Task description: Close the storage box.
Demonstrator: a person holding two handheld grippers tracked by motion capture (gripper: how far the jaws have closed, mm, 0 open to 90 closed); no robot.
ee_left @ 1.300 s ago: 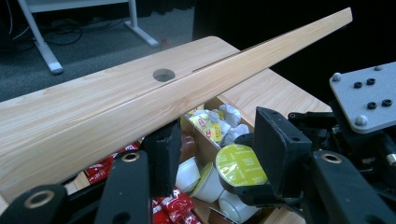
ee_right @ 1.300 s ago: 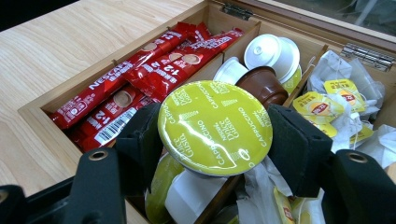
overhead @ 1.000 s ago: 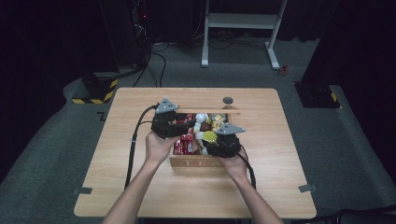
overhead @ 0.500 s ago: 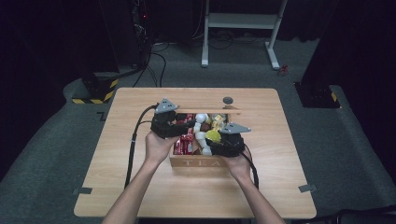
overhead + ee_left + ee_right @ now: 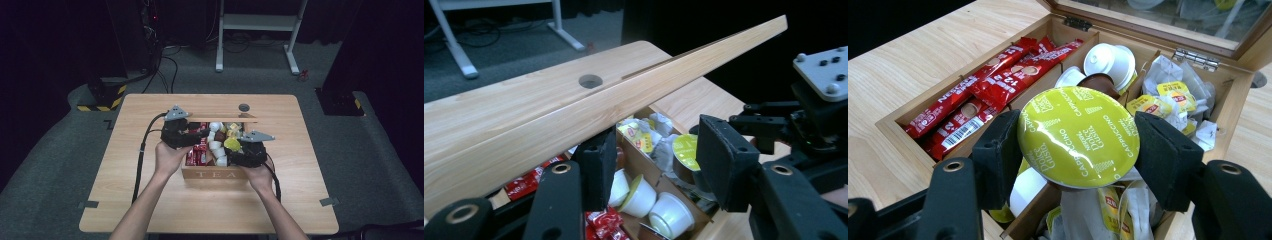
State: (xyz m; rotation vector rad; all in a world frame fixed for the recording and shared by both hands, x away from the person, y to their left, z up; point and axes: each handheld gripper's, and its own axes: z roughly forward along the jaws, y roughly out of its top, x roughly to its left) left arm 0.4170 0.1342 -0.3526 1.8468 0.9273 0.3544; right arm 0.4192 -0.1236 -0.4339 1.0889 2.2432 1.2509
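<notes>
Little has been changed since the earlier frames: both hands are kept at the tea box [image 5: 216, 174]. Nearest, the green-lidded capsule [image 5: 1078, 136] is clamped in the right gripper [image 5: 248, 152] jaws above the box's middle compartments, likely for sorting. Beyond, the lid [image 5: 589, 107] is propped by the left gripper [image 5: 181, 135], jaws apart.

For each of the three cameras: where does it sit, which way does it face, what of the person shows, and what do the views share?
High view: above the person's side, looking forward and down on the table; both forearms show.
Left gripper view: on the left gripper, looking across the tea box under its raised lid; own jaws show.
Right gripper view: on the right gripper, looking into the box; jaws clamp a capsule.
Shared: box, sachets, capsule.
</notes>
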